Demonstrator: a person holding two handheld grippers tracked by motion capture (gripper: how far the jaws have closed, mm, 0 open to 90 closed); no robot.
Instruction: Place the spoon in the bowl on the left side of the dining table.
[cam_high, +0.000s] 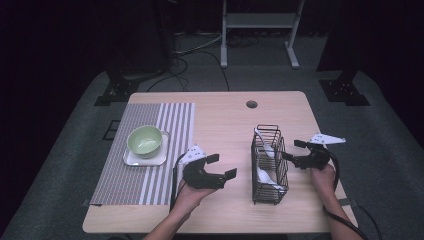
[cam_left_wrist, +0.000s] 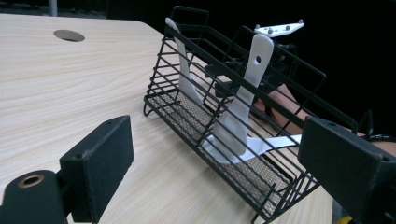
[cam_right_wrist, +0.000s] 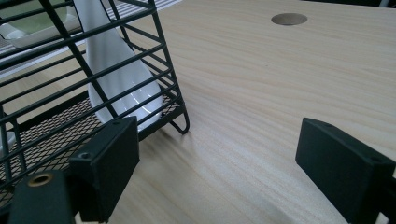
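Placemat: a grey striped mat (cam_high: 150, 150) lies on the left part of the counter (cam_high: 225, 120), reaching from the upper left of the wooden top down to its lower left edge.
Bowl: a pale green bowl (cam_high: 145, 140) sits on a white square plate (cam_high: 134, 159) on the mat, left of centre in the high view.
Left gripper: the left gripper (cam_high: 218, 166) is held in a hand (cam_high: 190, 192) at lower centre, just right of the mat, jaws spread apart with nothing between them. In the left gripper view the gripper (cam_left_wrist: 210, 158) faces the basket's long side, bare counter under it.
Basket: a black wire basket (cam_high: 269, 162) stands on the counter right of centre, between the two grippers; its near end points at the lower edge of the frame.
Spoons: white spoons (cam_left_wrist: 243, 107) lean inside the basket, handles rising above the rim; one broad white spoon bowl (cam_right_wrist: 119, 70) rests against the wire wall at upper left of the right gripper view.
Right gripper: the right gripper (cam_high: 293, 150) is just beside the basket's right side, jaws apart and empty; in its own view one jaw is close to the basket's corner foot.
Cable hole: a round hole (cam_high: 251, 104) lies near the counter's far edge, upper centre.
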